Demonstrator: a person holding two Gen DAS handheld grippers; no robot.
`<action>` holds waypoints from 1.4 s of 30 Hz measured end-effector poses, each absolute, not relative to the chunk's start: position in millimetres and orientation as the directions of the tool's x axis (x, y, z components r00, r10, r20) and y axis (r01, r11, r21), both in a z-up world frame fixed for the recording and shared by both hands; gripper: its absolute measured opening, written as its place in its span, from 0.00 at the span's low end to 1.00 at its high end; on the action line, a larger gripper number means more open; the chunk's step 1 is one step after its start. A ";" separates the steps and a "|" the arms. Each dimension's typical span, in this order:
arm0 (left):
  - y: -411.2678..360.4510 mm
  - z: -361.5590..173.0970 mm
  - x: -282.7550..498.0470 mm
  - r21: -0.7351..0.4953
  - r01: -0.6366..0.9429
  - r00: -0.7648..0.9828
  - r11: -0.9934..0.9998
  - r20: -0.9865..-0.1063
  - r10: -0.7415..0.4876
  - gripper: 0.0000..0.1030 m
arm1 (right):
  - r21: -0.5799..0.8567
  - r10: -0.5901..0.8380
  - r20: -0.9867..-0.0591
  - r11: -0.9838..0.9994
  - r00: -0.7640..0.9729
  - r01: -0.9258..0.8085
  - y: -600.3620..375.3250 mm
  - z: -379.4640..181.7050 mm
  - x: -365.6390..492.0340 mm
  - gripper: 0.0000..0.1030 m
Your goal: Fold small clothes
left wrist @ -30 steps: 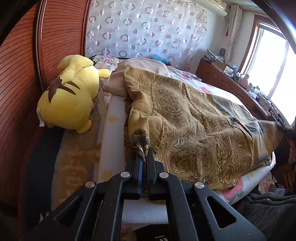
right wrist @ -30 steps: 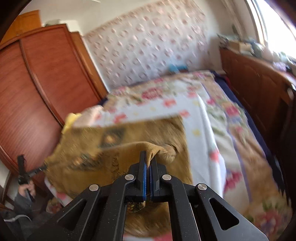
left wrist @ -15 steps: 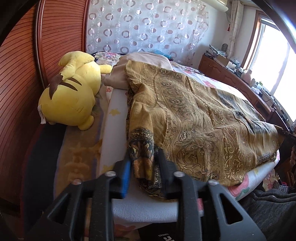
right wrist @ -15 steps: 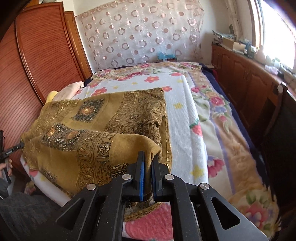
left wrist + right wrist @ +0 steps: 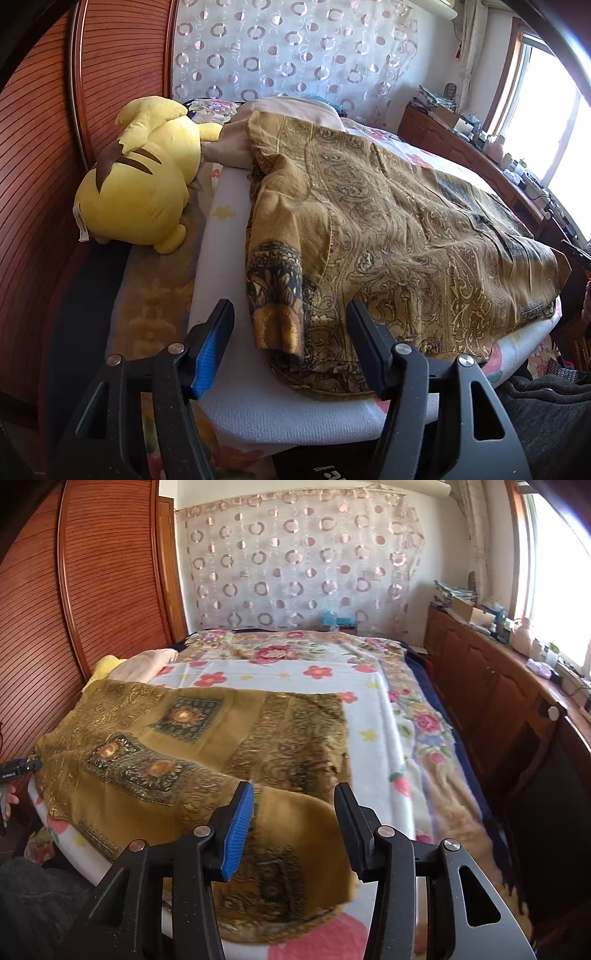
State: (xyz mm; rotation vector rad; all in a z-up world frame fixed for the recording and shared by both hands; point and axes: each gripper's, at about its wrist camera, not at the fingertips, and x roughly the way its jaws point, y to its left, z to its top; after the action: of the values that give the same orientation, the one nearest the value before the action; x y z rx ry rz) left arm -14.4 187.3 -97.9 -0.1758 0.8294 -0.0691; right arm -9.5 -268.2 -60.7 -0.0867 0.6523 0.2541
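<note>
Release after a fold — left hand-held gripper (image 5: 290,339) and right hand-held gripper (image 5: 293,821), jaws just opened, straddle without pinching the brown garment (image 5: 388,236) lying on the bed (image 5: 376,709); next, regrip an edge.

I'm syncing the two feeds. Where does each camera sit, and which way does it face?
Left wrist: on the left gripper, jaws open, at the bed's near edge, facing the golden garment, the yellow plush toy and the window.
Right wrist: on the right gripper, jaws open, facing the curtained wall.
Both show the garment and floral blanket.
</note>
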 end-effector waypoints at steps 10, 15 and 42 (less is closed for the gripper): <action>188.7 -106.1 -14.9 -0.177 -0.035 0.668 0.984 -0.737 -0.109 0.62 | 0.005 0.229 -0.648 0.955 0.726 -0.297 -229.6 -116.1 18.2 0.46; 186.5 -107.2 -18.3 -0.176 -0.041 0.678 0.984 -0.728 -0.102 0.62 | 0.019 0.240 -0.648 0.954 0.722 -0.300 -229.3 -135.5 25.4 0.46; 170.1 -106.5 -25.6 -0.201 -0.008 0.693 0.980 -0.707 -0.140 0.07 | -0.012 0.241 -0.534 0.956 0.810 -0.292 -234.2 -154.9 -8.5 0.51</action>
State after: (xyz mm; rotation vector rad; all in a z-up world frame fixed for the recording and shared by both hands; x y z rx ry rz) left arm -25.6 170.1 -106.5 -0.1942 0.8032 -0.0741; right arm -8.5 -234.2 -154.9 -0.0955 0.5578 0.2855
